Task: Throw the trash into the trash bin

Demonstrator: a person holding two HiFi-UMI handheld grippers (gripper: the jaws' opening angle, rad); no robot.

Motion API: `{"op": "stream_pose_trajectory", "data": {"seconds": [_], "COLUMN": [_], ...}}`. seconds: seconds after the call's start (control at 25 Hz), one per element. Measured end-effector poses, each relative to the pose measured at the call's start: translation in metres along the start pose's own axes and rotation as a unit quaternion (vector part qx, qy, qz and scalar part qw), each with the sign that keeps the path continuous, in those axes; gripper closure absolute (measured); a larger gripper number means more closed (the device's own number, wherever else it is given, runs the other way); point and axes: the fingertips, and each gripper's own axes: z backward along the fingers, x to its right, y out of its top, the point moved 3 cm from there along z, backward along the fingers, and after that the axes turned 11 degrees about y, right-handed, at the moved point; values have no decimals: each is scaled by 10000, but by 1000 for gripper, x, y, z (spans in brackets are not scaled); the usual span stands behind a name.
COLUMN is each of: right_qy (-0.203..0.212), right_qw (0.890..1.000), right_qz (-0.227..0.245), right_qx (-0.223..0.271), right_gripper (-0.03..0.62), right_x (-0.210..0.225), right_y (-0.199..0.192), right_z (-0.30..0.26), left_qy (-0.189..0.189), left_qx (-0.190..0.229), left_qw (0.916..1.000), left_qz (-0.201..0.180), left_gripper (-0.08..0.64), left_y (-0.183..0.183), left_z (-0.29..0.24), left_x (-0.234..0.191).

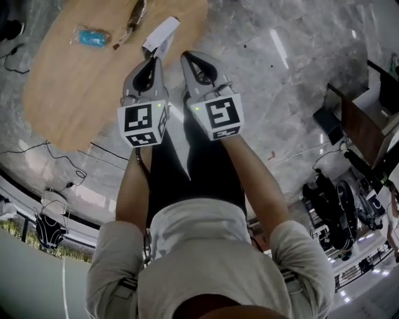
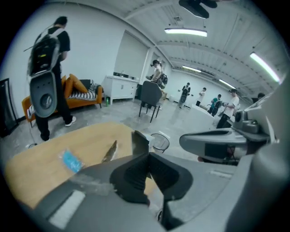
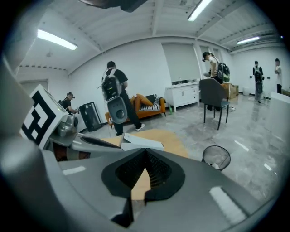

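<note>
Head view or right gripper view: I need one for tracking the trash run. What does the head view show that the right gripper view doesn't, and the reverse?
Only the head view: the blue packet and a brown scrap lying on the wooden table.
Only the right gripper view: the wire trash bin on the floor, and an orange sofa behind.
Both: the wooden table and the white box held in the left gripper's shut jaws.

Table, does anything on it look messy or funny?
Yes. A blue wrapper and a brown peel-like scrap lie loose on the wooden table, litter that belongs in the bin. The left gripper pinches a white carton in its jaws; nothing looks spilled or broken.
</note>
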Motion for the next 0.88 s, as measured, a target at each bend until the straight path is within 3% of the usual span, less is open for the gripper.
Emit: {"op": "stream_pose_trajectory", "data": {"seconds": [0.12, 0.44, 0.6, 0.88], "right_qy": [-419, -1139, -1491, -1774], "right_qw": [9987, 9902, 9835, 9771], "right_qz": [-242, -678, -887, -1074], "right_qx": [180, 436, 509, 469], "right_gripper": [584, 584, 584, 584], "right_x": [45, 144, 174, 230], "right_y": [-10, -32, -35, -26], "right_z": [42, 128, 153, 177], "left_qy": [-288, -802, -978, -1075], "left_qx": [87, 155, 30, 82], "left_qw": [9985, 9923, 9883, 9855], "left_qz": [-462, -926, -1171, -1311], "left_gripper": [540, 540, 540, 538], "left_y": [14, 46, 47, 79], "left_z": [-20, -62, -76, -116], "left_x": [57, 181, 212, 254]}}
